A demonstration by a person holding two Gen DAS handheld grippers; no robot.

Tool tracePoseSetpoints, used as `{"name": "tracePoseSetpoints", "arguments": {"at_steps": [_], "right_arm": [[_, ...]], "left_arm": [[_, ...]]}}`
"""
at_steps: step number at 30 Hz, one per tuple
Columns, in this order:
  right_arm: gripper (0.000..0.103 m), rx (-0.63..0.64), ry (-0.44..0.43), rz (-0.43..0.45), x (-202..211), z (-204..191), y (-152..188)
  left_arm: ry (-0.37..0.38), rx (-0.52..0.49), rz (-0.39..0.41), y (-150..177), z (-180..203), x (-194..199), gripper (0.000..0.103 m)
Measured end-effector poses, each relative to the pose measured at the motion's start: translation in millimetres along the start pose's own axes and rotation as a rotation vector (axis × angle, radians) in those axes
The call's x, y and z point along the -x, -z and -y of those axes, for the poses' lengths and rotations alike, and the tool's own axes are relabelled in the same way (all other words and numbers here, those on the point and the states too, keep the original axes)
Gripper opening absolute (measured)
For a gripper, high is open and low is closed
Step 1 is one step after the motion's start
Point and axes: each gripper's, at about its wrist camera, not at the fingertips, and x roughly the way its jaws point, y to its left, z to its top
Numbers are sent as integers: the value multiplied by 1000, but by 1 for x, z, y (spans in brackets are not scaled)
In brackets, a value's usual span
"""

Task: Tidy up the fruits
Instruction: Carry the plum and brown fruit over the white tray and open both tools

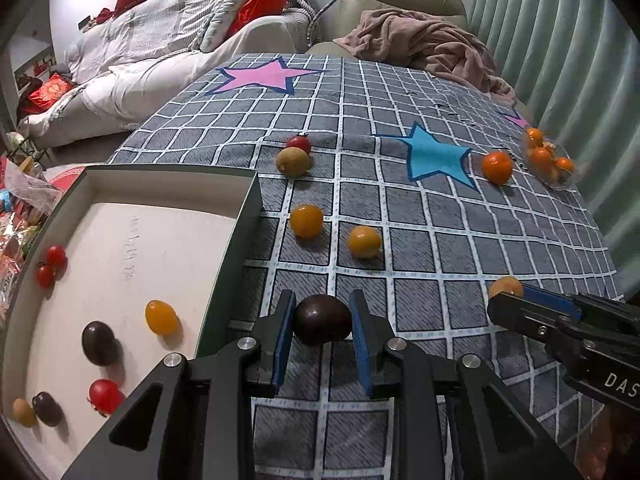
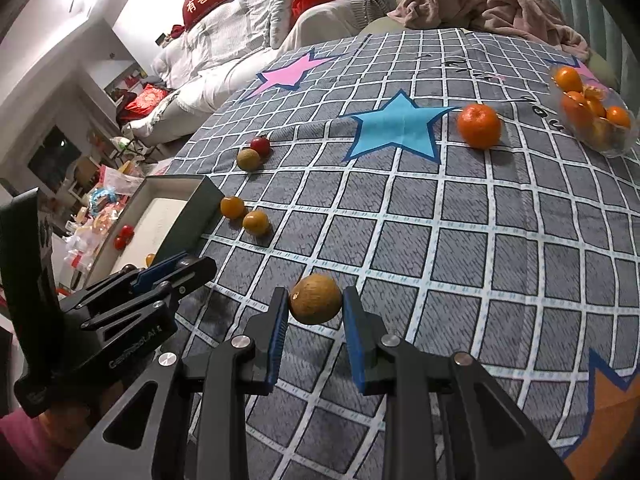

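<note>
So far the sorting is only partly done. The box at the left edge of the checked cloth already holds several small fruits: two red tomatoes in one corner, a yellow one, a dark one and a few more near the front wall. On the cloth there remain a tomato with a brownish fruit beside it, two yellow fruits just beside the box wall, and a mandarin near a clear bowl of oranges.

Both grippers are loaded. The left gripper is closed on a dark plum-like fruit — it sits between the blue pads, just beside the box wall. The right gripper pinches a brownish round fruit above the cloth, well apart from the box.
</note>
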Motion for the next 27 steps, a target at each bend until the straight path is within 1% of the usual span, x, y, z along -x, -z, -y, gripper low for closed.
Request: {"name": "tracePoseSetpoints", "arguments": {"at_steps": [7, 12, 18, 27], "right_arm": [[30, 4, 8, 2, 9, -8, 3], [30, 30, 14, 8, 16, -22, 0], [30, 74, 6, 14, 20, -48, -5], [30, 166, -16, 1, 11, -99, -17]], "left_arm": [[16, 12, 13, 1, -4, 15, 29], [37, 34, 38, 0, -15, 31, 29], [41, 69, 75, -1, -40, 52, 29], [-3, 128, 110, 3, -93, 72, 29]]}}
